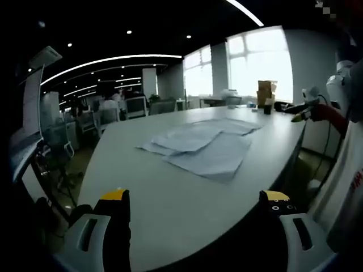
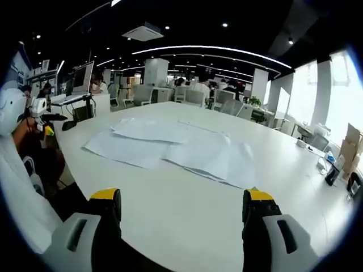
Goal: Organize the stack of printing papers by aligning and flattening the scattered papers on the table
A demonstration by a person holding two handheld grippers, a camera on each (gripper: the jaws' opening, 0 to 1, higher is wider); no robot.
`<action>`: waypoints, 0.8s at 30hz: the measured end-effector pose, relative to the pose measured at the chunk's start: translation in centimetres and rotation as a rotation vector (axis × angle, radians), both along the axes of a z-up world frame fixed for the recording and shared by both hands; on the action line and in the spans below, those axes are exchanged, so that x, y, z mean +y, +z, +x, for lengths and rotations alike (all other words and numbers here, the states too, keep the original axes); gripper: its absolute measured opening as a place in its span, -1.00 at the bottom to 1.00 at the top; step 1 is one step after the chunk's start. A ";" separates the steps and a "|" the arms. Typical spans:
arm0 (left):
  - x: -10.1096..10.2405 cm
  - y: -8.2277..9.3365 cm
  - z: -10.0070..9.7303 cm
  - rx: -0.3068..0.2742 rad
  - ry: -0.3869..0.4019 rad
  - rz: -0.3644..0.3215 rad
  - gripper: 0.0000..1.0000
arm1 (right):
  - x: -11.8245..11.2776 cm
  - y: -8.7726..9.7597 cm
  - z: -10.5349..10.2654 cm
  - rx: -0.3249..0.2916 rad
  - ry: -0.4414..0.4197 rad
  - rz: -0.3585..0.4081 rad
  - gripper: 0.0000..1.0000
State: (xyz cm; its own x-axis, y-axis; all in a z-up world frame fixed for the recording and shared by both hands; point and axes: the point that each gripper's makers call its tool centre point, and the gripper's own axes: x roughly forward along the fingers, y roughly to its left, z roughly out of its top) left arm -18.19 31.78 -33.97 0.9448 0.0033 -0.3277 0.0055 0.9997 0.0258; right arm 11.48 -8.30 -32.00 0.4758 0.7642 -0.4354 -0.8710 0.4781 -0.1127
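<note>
The table (image 1: 170, 209) is a big, smooth, matte white slab with a rounded edge, and everything else sits in relation to it. On its middle lie the printing papers (image 1: 205, 146): thin, flat white sheets, fanned out and overlapping at odd angles, corners sticking out, not squared into one pile. In the right gripper view the same papers (image 2: 181, 148) spread in a wide loose band across the tabletop (image 2: 187, 221).

The left gripper (image 1: 197, 199) hangs at the near edge of the table, its jaws spread wide apart with nothing between them; the jaws are dark with yellow tips and pale grey plastic bodies. The papers lie well ahead of it, further in on the table, not touched. The right gripper (image 2: 180, 198) is built the same way, jaws likewise standing wide and empty at the table's near edge, the papers well beyond the tips.

At the far end of the table, by the bright windows, stands a brown cardboard box (image 1: 266, 92) with some small dark items beside it that I can't make out. Beyond the table's far side are office desks with monitors (image 2: 82, 76) and seated people, too small and blurred to tell apart. A white-sleeved person is cut off at the frame's edge.
</note>
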 end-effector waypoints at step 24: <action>0.2 0.5 0.1 -0.009 -0.007 -0.001 0.93 | 1.0 0.2 0.6 -0.017 0.005 0.017 0.66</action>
